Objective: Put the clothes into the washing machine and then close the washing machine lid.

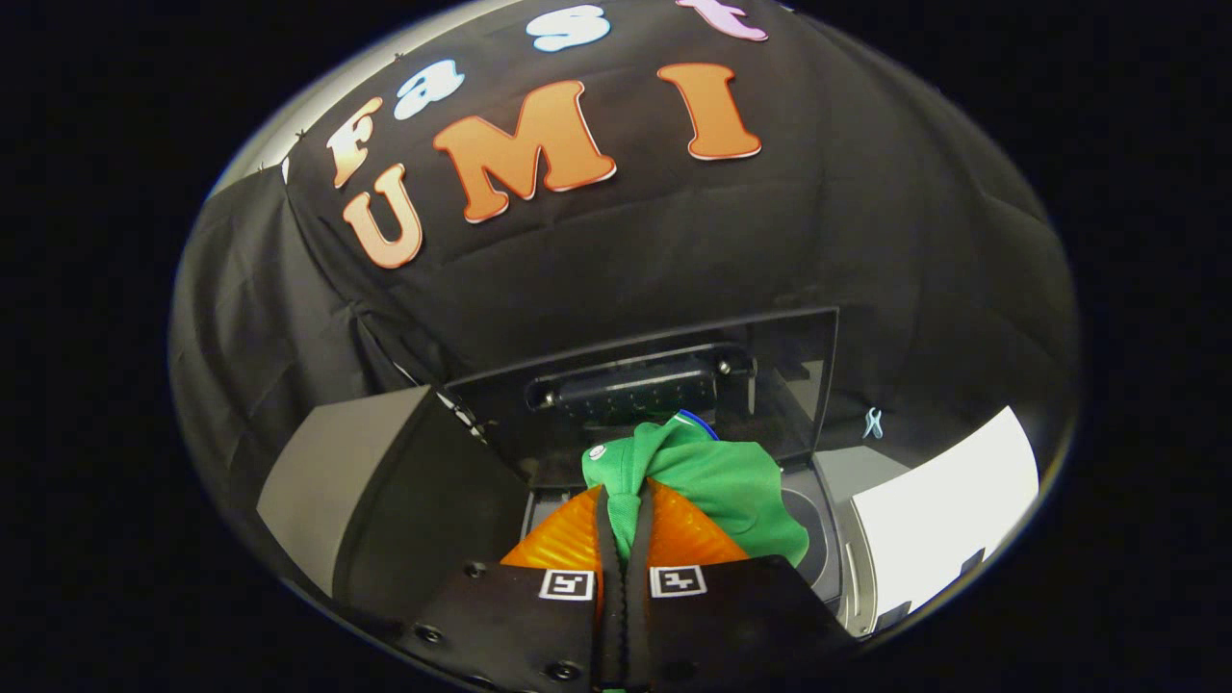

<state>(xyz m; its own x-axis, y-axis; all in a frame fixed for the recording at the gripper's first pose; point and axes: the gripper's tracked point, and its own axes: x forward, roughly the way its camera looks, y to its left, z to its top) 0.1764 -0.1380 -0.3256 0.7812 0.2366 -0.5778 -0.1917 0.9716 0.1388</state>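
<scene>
A green garment is pinched between the two fingers of my gripper, which is shut on it; the cloth bunches up above the fingertips and drapes to the right. Beyond and below it stands the washing machine, its dark lid raised upright behind the opening. The garment hangs over the machine's opening, whose round drum rim shows just right of the cloth. A small white button sits on the cloth's upper left. The rest of the drum is hidden by the garment and the fingers.
A grey panel with a dark side stands to the left of the machine. A white flat surface lies to its right. Black booth cloth closes off the back behind the lid.
</scene>
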